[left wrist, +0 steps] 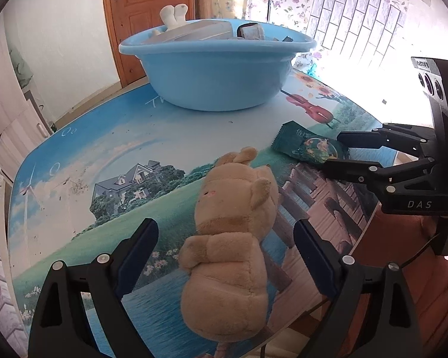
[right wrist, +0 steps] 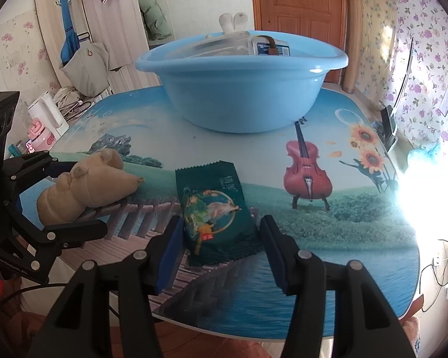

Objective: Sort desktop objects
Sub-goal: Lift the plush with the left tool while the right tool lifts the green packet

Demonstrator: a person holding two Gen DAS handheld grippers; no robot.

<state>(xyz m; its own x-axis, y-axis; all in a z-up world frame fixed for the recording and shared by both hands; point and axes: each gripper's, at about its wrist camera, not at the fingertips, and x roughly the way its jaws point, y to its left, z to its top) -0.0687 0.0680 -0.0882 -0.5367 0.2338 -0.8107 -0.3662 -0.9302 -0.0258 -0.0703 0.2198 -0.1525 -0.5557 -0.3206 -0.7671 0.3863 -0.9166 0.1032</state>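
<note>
A tan plush toy point(left wrist: 233, 232) lies on the printed table, between the fingers of my open left gripper point(left wrist: 225, 232); the pads stand apart from it on both sides. It also shows in the right wrist view point(right wrist: 86, 188). A dark green snack packet point(right wrist: 215, 208) lies flat between the fingers of my open right gripper point(right wrist: 221, 229), not touched. In the left wrist view the packet point(left wrist: 307, 146) and the right gripper point(left wrist: 333, 152) sit at the right. A blue basin point(right wrist: 242, 89) holding several objects stands at the table's far side; it also shows in the left wrist view point(left wrist: 215, 71).
The round-cornered table point(right wrist: 358, 256) has a picture of a house, violin and sunflowers. Its near edge runs just under both grippers. A white kettle point(right wrist: 47, 110) and a pink cup point(right wrist: 37, 135) stand off the table at the left. A wooden door point(right wrist: 298, 3) is behind.
</note>
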